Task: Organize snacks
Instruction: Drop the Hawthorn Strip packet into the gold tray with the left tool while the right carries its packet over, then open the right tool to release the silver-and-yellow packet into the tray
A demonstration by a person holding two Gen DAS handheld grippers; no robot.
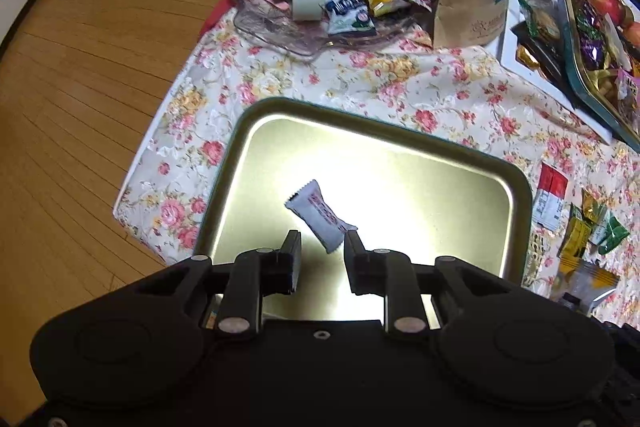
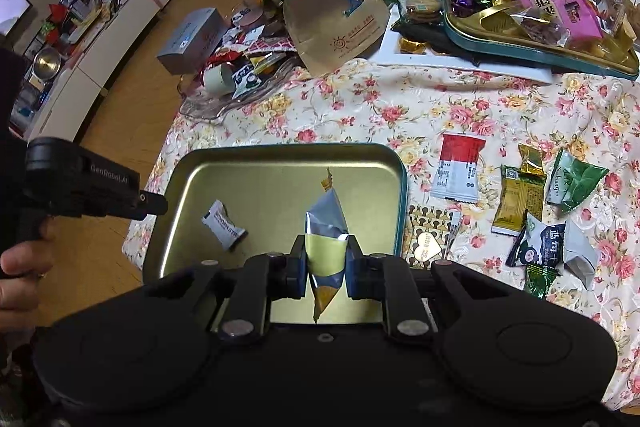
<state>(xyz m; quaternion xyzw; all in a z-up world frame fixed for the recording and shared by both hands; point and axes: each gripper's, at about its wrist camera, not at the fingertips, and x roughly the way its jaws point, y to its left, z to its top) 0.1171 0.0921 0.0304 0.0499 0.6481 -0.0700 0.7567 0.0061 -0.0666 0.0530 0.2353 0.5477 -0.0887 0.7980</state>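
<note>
A gold tin tray with a teal rim (image 1: 360,119) (image 2: 280,151) lies on the floral tablecloth. One white wrapped candy (image 1: 320,221) (image 2: 224,229) rests inside it. My left gripper (image 1: 322,245) hangs open over the tray, and the candy's near end shows between the fingertips with neither pad pressing on it. In the right wrist view its fingers (image 2: 154,205) reach in over the tray's left rim. My right gripper (image 2: 326,261) is shut on a blue and yellow snack packet (image 2: 326,223), held upright above the tray's near right part.
Loose packets lie on the cloth right of the tray: a red and white one (image 2: 458,167), gold (image 2: 518,199) and green (image 2: 576,179) ones. A glass dish of snacks (image 1: 280,27), a brown paper bag (image 2: 332,15) and a full teal tin (image 2: 540,47) stand behind. The table edge and wooden floor (image 1: 100,67) are left.
</note>
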